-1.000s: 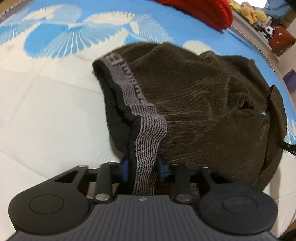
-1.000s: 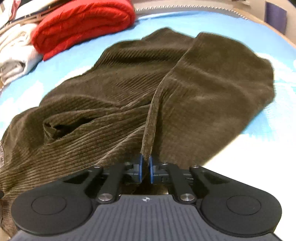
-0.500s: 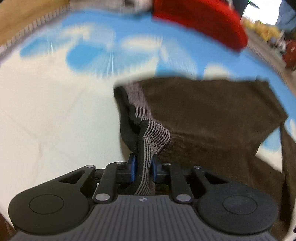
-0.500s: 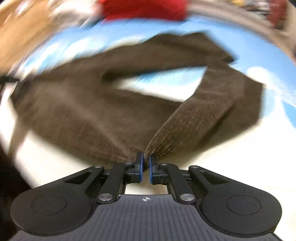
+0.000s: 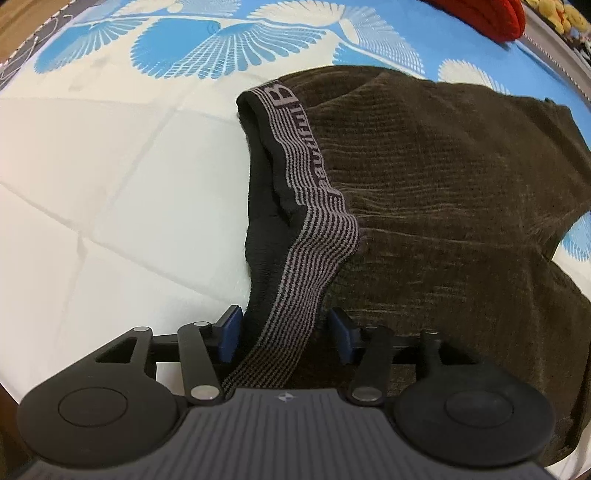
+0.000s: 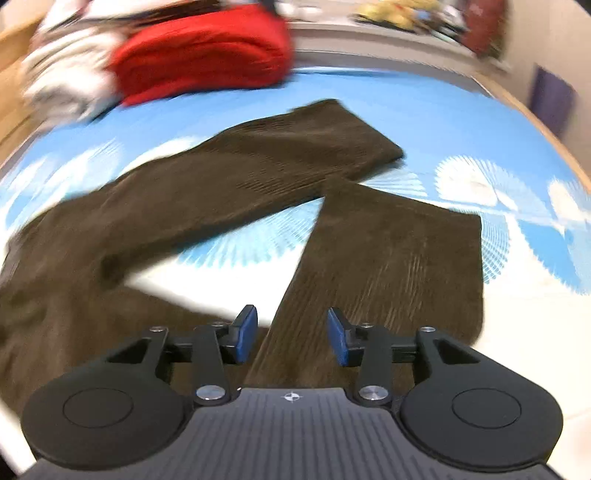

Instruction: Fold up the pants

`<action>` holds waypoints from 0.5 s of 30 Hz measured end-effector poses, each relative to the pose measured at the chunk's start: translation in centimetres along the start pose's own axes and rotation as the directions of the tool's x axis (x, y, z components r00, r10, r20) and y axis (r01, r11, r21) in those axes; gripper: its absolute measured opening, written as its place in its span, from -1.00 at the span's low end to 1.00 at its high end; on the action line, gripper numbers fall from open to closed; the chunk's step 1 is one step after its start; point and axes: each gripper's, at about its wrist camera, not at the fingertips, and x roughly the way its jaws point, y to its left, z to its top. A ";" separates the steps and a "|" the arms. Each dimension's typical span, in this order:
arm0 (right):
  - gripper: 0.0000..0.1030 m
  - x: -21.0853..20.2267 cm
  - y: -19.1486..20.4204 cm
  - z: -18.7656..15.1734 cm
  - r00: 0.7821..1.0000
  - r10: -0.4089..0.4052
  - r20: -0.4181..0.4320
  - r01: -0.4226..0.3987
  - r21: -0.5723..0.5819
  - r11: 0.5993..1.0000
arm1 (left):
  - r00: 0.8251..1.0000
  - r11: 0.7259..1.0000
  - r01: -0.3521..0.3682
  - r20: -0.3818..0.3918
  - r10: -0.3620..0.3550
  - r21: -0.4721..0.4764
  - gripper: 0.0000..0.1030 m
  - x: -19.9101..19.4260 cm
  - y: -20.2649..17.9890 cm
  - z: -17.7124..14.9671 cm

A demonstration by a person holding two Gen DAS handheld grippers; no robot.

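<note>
Dark brown corduroy pants (image 5: 443, 177) lie spread on the bed. In the left wrist view the striped grey waistband (image 5: 314, 236) runs back between the blue pads of my left gripper (image 5: 284, 332), which is open around it. In the right wrist view the two legs splay apart: one leg (image 6: 236, 177) reaches to the far middle, the other (image 6: 391, 258) runs from my right gripper (image 6: 291, 332) to the right. The right gripper is open over that leg's near end.
The bed cover (image 5: 110, 184) is white with blue fan prints. A folded red garment (image 6: 199, 55) and pale clothes (image 6: 62, 77) lie at the far edge. Plush toys (image 5: 554, 18) sit beyond the bed's rim (image 6: 535, 122).
Both grippers were shut on the pants and pulled them flat. Now both have opened and the waistband and leg lie loose between the pads. The legs have spread apart.
</note>
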 end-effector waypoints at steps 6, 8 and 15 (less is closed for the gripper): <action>-0.12 8.1 0.8 0.3 0.991 -0.065 -0.119 0.065 -0.009 0.998 | 0.997 0.999 -0.026 -0.069 0.028 0.024 0.19 1.7 0.5 0.2; -0.10 9.7 1.3 -0.4 0.984 -0.102 -0.143 0.094 -0.059 0.994 | 0.996 0.998 -0.033 -0.080 0.038 0.053 0.19 2.0 0.2 0.2; -0.66 10.4 1.3 -0.7 0.978 -0.148 -0.145 0.129 -0.134 0.983 | 0.995 0.996 -0.050 -0.088 0.056 0.069 0.20 2.2 -0.2 0.4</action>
